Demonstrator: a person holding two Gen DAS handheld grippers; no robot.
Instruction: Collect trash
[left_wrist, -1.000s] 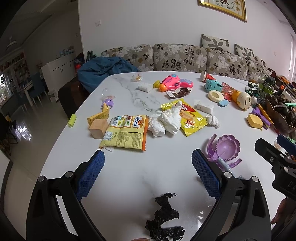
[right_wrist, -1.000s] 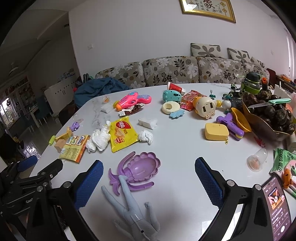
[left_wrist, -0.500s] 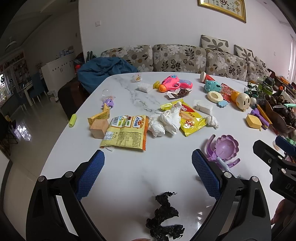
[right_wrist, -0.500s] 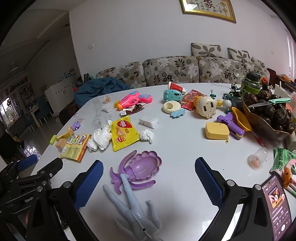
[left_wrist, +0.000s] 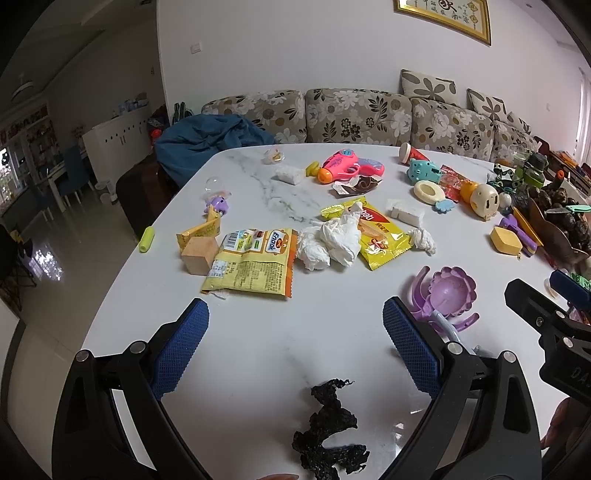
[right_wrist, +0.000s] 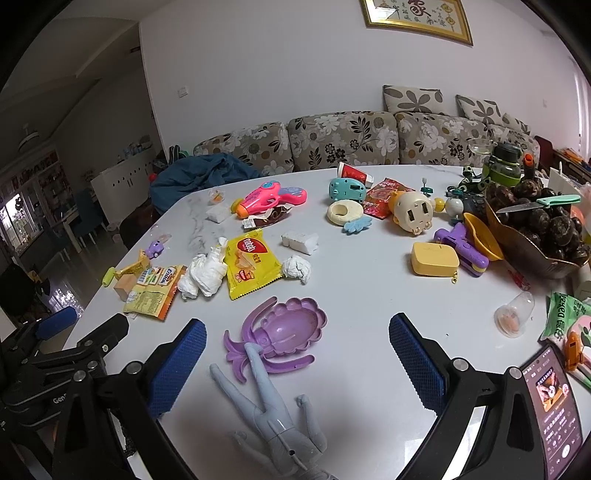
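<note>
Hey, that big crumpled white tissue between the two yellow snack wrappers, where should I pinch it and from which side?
Pinch the crumpled tissue across its raised middle, coming straight down from above. It is a loose, puffy heap, taller than the flat Enaak wrapper and the yellow wafer wrapper that flank it, so a top pinch likely gathers the folds without catching either.

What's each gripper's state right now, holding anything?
Left gripper: open, holding nothing, above the white table.
Right gripper: open, holding nothing, over the purple toy.
</note>
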